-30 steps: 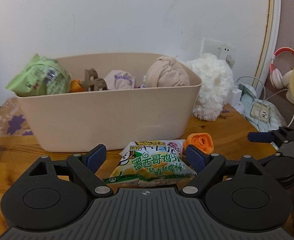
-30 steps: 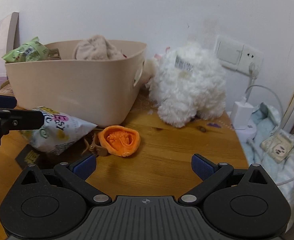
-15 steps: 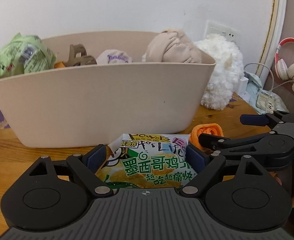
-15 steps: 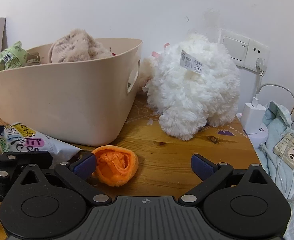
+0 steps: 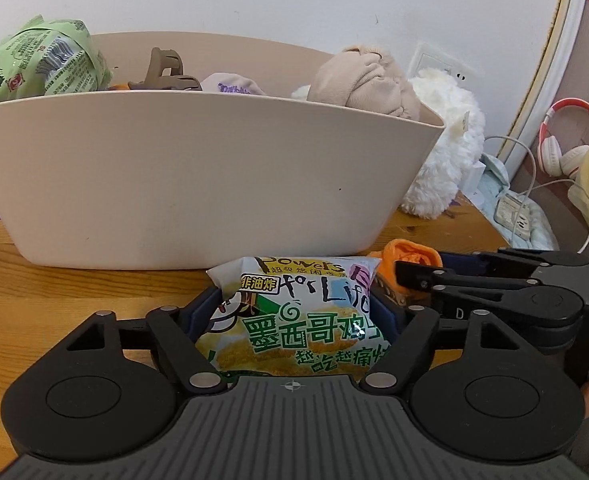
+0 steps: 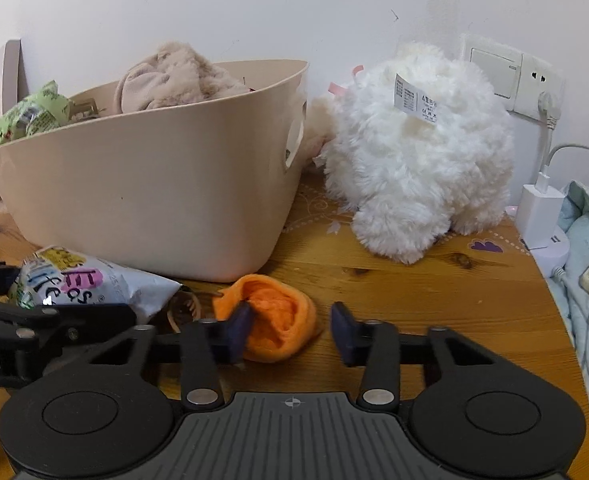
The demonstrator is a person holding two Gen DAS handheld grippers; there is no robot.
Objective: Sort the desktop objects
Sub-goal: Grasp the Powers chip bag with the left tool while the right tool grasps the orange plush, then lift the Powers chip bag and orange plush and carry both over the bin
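Two grippers are down on the desk at once, each closing on its own item. My left gripper [image 5: 292,316] has just been narrowing its jaws around the snack bag [image 5: 302,320]; both blue pads sit against the bag's sides and seem to press it, so I read it as gripped, though the bag lies on the wood. My right gripper [image 6: 292,330] has also just been closing fast. The orange sock [image 6: 272,316] lies between its jaws: the left pad is sunk into the fabric, while the right pad stands just clear of it with wood showing in the gap. So it is not yet pinched.

A second ago both pairs of jaws stood wide and farther back from their items; now each straddles its target. Pick-up is close on both sides.

Straight ahead of both grippers stands the beige basket [image 6: 154,200], already holding a green packet [image 5: 34,64], a brown hair clip [image 5: 166,72] and a bundled beige cloth [image 5: 362,80]. A white plush toy [image 6: 414,168] sits on the desk right of the basket.

My guess: bag and sock go into the basket next. The sock is soft, so the right jaws need to finish closing before lifting.
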